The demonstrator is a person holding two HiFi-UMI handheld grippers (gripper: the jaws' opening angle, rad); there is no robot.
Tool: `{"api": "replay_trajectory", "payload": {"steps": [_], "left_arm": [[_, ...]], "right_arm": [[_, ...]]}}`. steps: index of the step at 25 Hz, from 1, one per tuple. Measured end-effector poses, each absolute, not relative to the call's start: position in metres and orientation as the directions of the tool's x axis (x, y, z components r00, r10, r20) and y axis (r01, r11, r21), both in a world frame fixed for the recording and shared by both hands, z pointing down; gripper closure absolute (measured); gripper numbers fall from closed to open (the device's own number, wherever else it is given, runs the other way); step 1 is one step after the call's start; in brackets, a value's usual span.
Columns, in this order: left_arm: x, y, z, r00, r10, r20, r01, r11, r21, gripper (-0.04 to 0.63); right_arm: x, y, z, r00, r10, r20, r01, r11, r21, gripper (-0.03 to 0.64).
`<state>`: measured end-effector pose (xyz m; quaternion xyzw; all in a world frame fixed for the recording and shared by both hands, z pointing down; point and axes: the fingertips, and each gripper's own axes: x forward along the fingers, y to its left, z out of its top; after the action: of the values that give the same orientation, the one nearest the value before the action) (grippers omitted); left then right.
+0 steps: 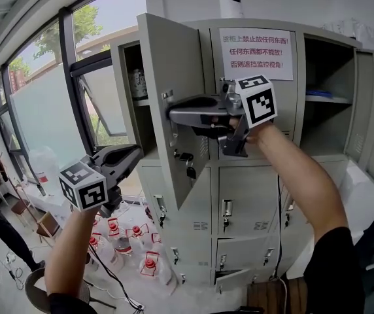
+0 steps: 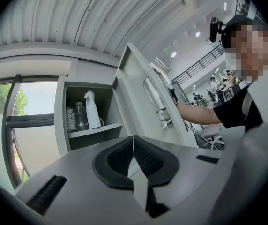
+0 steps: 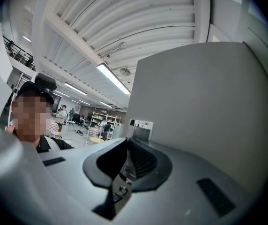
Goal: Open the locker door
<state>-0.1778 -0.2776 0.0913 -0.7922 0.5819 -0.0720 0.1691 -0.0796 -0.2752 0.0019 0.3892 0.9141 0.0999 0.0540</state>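
The grey top-left locker door [image 1: 174,57] stands swung out from the locker bank. My right gripper [image 1: 172,116] reaches level to the door at mid height, and its jaws [image 3: 127,161] are shut on a thin metal handle tab there. The door panel [image 3: 204,102] fills the right of the right gripper view. My left gripper [image 1: 136,151] hangs lower left, apart from the door, with nothing in it. Its black pads [image 2: 145,156] meet. Beyond them the left gripper view shows the door [image 2: 138,97] edge-on and the opened compartment [image 2: 85,132] holding a white spray bottle [image 2: 91,109].
Keys [image 1: 189,167] hang from the door's lock. Several red-capped bottles [image 1: 125,241] stand on the floor below. A large window [image 1: 43,116] is at the left. More lockers [image 1: 327,97] stand open at the right. A red-print notice [image 1: 255,54] hangs on the neighbouring door.
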Motion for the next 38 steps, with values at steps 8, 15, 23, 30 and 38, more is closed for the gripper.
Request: {"api": "replay_trajectory", "payload": {"steps": [8,15,23,30,38], "left_arm": [[-0.161,-0.279,0.091,0.273,-0.958,-0.088,-0.906,-0.225,-0.358,0.578],[-0.137,-0.281,0.089,0.257,-0.963,-0.085,-0.902,-0.207,-0.378,0.578],[-0.125,-0.283,0.099,0.246,-0.967,-0.068,-0.899,-0.202,-0.388,0.578],[-0.122,-0.29,0.098,0.238,-0.968,-0.076,-0.907,-0.194,-0.374,0.578],[-0.109,-0.295,0.108,0.238,-0.97,-0.056,-0.903,-0.199,-0.38,0.578]], "right_arm": [[-0.046,-0.285,0.003,-0.613,0.789,-0.044,0.763,0.605,0.226,0.583],[-0.022,-0.298,0.004,-0.562,0.826,-0.032,0.802,0.554,0.223,0.583],[-0.002,-0.31,0.005,-0.488,0.87,-0.067,0.838,0.488,0.243,0.583],[0.016,-0.322,0.005,-0.442,0.894,-0.067,0.859,0.444,0.256,0.581],[0.034,-0.335,0.006,-0.408,0.911,-0.065,0.876,0.41,0.255,0.581]]}}
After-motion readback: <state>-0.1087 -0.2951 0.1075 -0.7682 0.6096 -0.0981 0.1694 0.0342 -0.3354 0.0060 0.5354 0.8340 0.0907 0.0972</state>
